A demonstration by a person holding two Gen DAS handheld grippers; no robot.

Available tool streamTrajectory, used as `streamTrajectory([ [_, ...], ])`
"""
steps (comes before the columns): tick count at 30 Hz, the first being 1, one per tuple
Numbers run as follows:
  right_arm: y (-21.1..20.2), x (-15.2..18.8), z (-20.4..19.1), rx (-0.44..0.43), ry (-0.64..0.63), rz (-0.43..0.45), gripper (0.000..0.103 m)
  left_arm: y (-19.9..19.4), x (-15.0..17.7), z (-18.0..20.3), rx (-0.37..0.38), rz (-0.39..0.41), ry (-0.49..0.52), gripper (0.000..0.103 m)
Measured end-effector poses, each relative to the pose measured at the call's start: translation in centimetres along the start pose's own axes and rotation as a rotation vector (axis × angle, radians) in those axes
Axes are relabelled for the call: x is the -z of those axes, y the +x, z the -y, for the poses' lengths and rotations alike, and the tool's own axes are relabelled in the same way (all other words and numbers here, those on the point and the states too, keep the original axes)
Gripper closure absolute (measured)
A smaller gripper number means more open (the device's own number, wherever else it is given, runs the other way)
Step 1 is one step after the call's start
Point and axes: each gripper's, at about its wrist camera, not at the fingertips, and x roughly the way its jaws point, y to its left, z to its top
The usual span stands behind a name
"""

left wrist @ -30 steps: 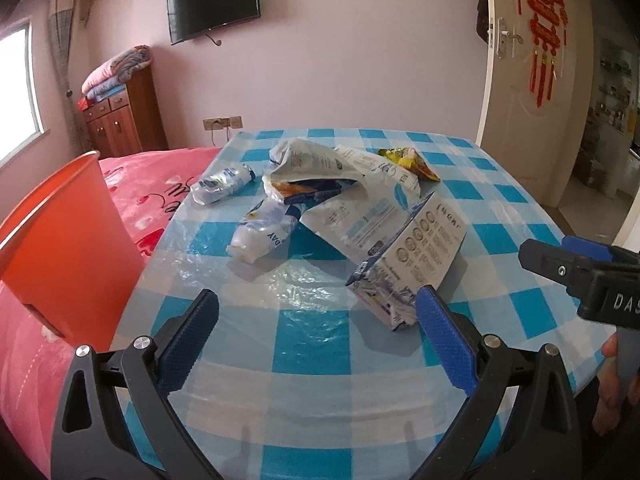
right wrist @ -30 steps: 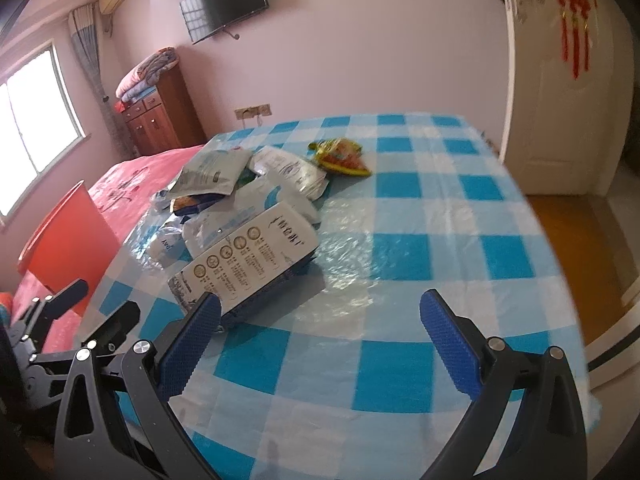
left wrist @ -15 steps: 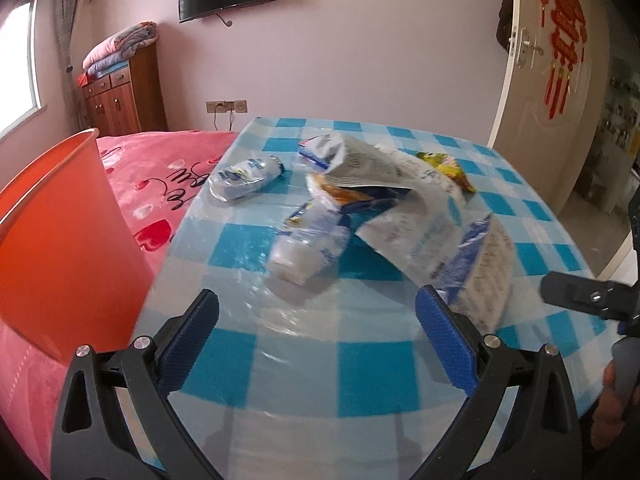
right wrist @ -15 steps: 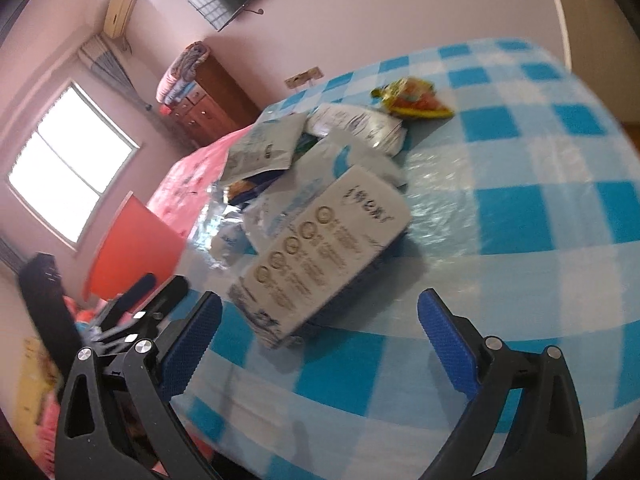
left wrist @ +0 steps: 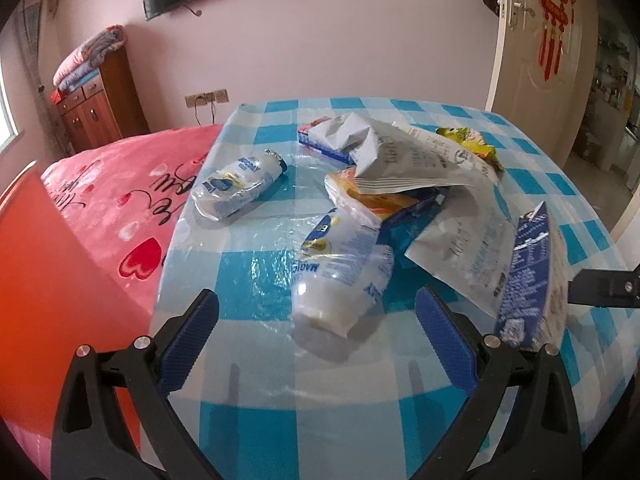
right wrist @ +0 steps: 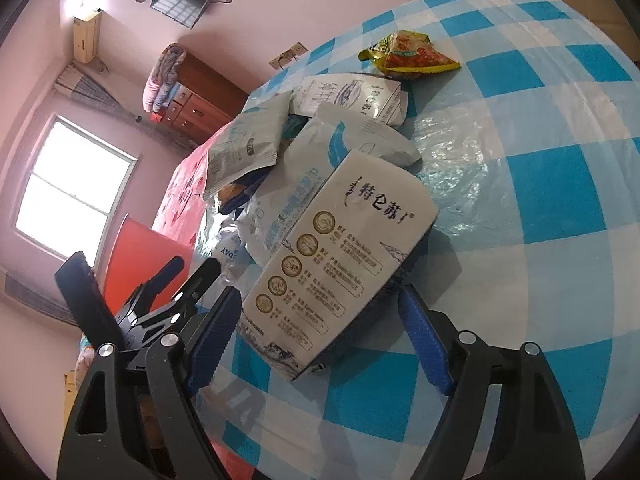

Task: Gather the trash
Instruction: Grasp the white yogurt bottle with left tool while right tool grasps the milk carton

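Here, right gripper (right wrist: 320,332) closing around the near end of the milk carton (right wrist: 340,256), blue pads (right wrist: 212,336) on either side but seemingly not yet pressing. Left gripper (left wrist: 316,344) spread wide over the table (left wrist: 256,376), nothing between the pads, aimed at the nearer plastic bottle (left wrist: 344,272).

Likely trouble: carton lying tilted on the loose bags, so a squeeze near its end could pivot it or let it slide off the slick film. Thin card, probably empty, apt to buckle rather than hold firm. Could also drag the foil bag (right wrist: 296,200) along underneath. Crumpled bottle rounded and soft, liable to roll or squirt out of a pinch.

Rest of the trash heaped mid-table: a second squashed bottle (left wrist: 236,188) apart toward the bed side, grey pouches, an orange wrapper, a yellow snack packet (right wrist: 408,56) at the far side. Glossy clear plastic over blue-and-white checked cloth. Red bin (left wrist: 48,280) smooth-walled, just off the table's left edge.
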Motion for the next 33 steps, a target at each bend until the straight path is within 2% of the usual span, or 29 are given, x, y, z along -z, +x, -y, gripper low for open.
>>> streamTrajectory([
  [10,1.1,-1.2,-0.4,0.031,-0.026,-0.015,0.021,2.9,-1.8,0.0,0.021,-0.059,0.038,0.006],
  [13,1.5,-1.6,-0.7,0.050,-0.051,-0.011,0.021,3.6,-2.0,-0.1,0.032,-0.076,0.036,0.014],
  [16,1.7,-1.9,-0.9,0.072,-0.064,-0.007,0.021,4.1,-2.1,0.2,0.048,-0.097,0.037,0.026],
  [21,1.7,-2.6,-0.3,0.066,-0.035,-0.011,0.021,4.8,-2.1,0.8,0.044,-0.111,0.038,0.041],
  [33,1.4,-2.6,0.0,0.089,-0.021,0.006,0.022,3.5,-1.3,0.9,0.047,-0.084,-0.059,0.042],
])
